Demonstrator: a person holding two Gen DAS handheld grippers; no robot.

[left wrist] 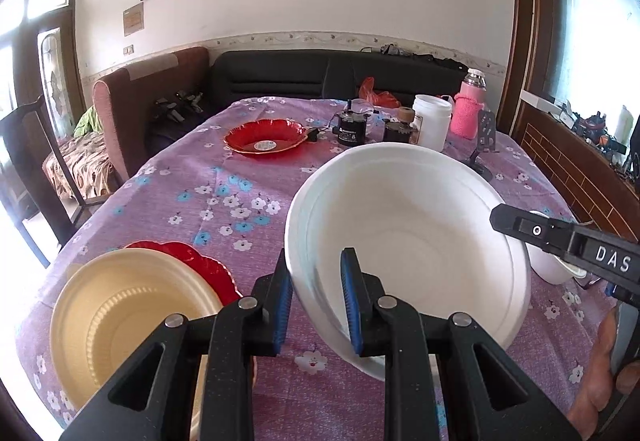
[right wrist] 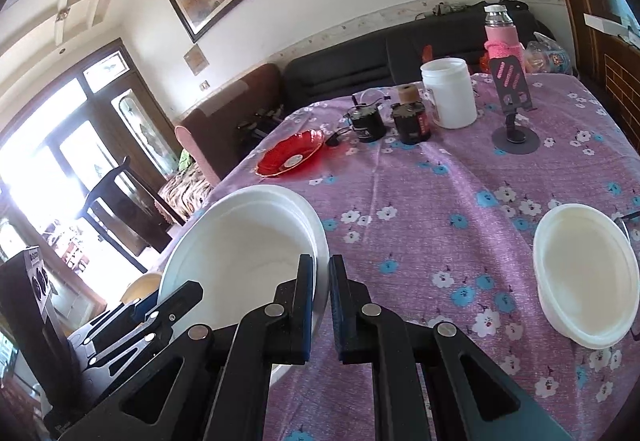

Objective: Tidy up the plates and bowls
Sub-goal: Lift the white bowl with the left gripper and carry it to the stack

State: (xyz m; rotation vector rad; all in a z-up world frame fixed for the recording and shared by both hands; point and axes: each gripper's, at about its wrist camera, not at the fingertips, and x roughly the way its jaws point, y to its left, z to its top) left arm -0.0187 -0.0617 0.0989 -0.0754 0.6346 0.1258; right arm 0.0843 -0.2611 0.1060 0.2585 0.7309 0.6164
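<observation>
Legible writing is scarce: white letters "DAS" on the black body of the right gripper [left wrist: 520,227] where it enters the left wrist view from the right edge. Label on the black canister [left wrist: 352,127] at the far side of the table too small to read; same for the sticker in the far red dish [left wrist: 266,137].

Left gripper [left wrist: 316,291] clamped on the near-left rim of the large white bowl [left wrist: 408,225], one blue pad outside the wall and the other inside, the bowl tilted with its mouth facing the camera and lifted clear of the purple flowered tablecloth [left wrist: 192,201]. Right gripper [right wrist: 322,301] closed on the same bowl's [right wrist: 248,241] opposite rim, the thin edge pinched between its pads, so both claws hold one bowl from two sides.

To the near left of the left gripper, a cream yellow bowl [left wrist: 120,305] sits on a red scalloped plate [left wrist: 200,261], only the plate's far edge showing. To the right of the right gripper, well apart, a second white bowl [right wrist: 584,273] rests upright on the cloth. Farther back: a white jar [right wrist: 450,93], a pink-sleeved bottle [right wrist: 500,41] and a dark phone stand [right wrist: 514,109].
</observation>
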